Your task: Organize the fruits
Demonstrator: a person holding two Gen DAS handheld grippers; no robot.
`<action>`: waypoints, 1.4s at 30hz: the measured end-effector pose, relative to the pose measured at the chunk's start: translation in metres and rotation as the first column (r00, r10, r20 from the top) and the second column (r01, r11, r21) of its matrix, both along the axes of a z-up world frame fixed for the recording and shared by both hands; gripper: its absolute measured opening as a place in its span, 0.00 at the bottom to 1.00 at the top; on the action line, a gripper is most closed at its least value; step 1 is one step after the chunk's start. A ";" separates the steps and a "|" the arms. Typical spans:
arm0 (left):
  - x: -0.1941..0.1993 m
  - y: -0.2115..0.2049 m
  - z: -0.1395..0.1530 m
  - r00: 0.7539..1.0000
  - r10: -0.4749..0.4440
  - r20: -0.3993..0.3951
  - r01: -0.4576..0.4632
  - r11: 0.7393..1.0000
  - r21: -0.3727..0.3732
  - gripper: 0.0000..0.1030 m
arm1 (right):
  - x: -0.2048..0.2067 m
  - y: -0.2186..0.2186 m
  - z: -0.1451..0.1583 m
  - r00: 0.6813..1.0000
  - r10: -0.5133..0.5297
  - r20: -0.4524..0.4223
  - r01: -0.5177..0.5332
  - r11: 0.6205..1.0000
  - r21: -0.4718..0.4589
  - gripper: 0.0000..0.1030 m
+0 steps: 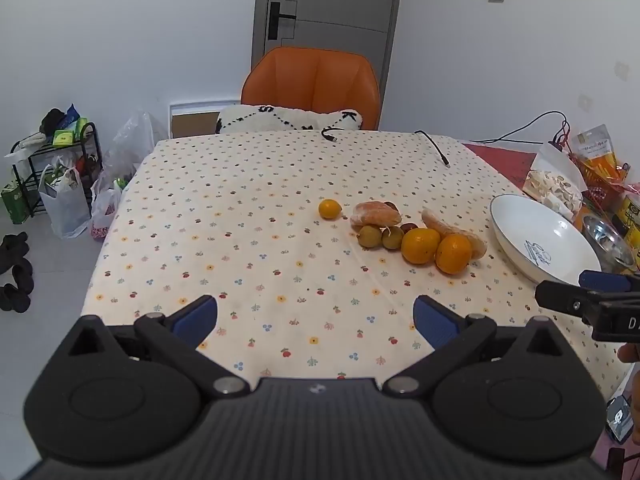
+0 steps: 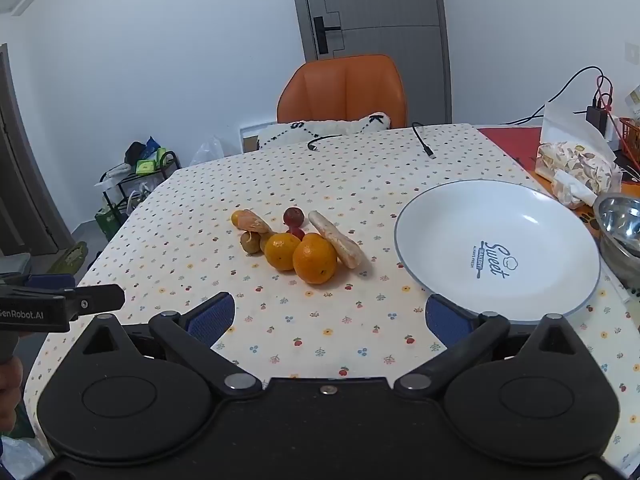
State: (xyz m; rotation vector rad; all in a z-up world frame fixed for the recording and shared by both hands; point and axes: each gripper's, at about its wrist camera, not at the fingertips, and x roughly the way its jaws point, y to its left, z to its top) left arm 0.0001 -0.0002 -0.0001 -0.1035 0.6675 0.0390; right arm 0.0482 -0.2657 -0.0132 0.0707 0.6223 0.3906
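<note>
Both claws empty, jaws fully apart, hovering over the near edge of the floral-print cloth-covered table [image 2: 200, 216], nothing between the pads. Left claw [image 1: 316, 316], right claw [image 2: 330, 316].

Fruit is bunched mid-table: two round oranges [image 2: 300, 256] touching each other at the front, two peeled pale-orange citrus segments [image 2: 336, 240], small olive-green fruits [image 2: 250, 242], a small dark-red fruit [image 2: 294, 216]. In the left view a small loose yellow-orange citrus [image 1: 329, 209] sits apart at 9 o'clock of the pile.

Empty white shallow plate with blue rim and "Sweet" print [image 2: 440, 216] is at 3 o'clock of the pile, near but not touching. Likely the target.

Suggested first pick, my read:
- Right claw takes the nearer orange; it's closest to the plate and unobstructed from the front.
- Straddle it at its widest, pads clear of the neighbouring orange and the segment touching it behind.
- Close gently; round fruit rolls, and peeled segments will squash.
- Left claw handles the loose citrus at the far left.
</note>
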 end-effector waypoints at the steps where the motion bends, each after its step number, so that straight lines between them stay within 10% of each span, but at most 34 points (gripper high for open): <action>1: 0.000 0.000 0.000 1.000 0.000 0.000 0.000 1.000 0.001 1.00 | 0.000 0.000 0.000 1.000 0.001 -0.001 -0.001 1.000 -0.002 1.00; 42: -0.002 0.003 0.003 1.000 0.008 0.006 -0.008 1.000 0.002 1.00 | -0.001 0.005 0.001 1.000 0.029 -0.006 -0.029 0.999 -0.022 1.00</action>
